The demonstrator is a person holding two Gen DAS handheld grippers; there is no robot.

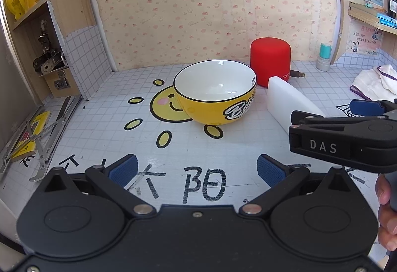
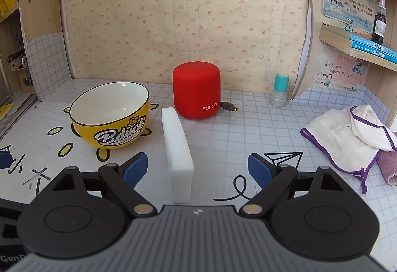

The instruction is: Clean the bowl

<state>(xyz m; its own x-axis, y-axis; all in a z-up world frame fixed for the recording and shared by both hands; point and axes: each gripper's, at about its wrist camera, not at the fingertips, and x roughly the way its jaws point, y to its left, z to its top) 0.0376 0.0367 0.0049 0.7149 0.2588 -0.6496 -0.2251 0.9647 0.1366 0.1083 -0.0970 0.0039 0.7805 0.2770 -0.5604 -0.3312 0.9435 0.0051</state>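
A yellow bowl (image 1: 214, 92) with a white inside and "B.duck" lettering stands upright on the gridded table; it also shows in the right wrist view (image 2: 110, 114). A white sponge block (image 2: 177, 152) stands on edge to the bowl's right, also in the left wrist view (image 1: 289, 100). My left gripper (image 1: 197, 170) is open and empty, short of the bowl. My right gripper (image 2: 198, 167) is open, with the sponge's near end between its fingers, apart from both pads. The right gripper shows from the side in the left wrist view (image 1: 347, 123).
A red cylindrical speaker (image 2: 196, 92) stands behind the sponge, with a cable end beside it. A teal-capped stamp (image 2: 280, 90) stands at the back right. A white cloth with purple trim (image 2: 347, 140) lies at right. Shelves flank both sides; a metal stand (image 1: 37, 133) lies at left.
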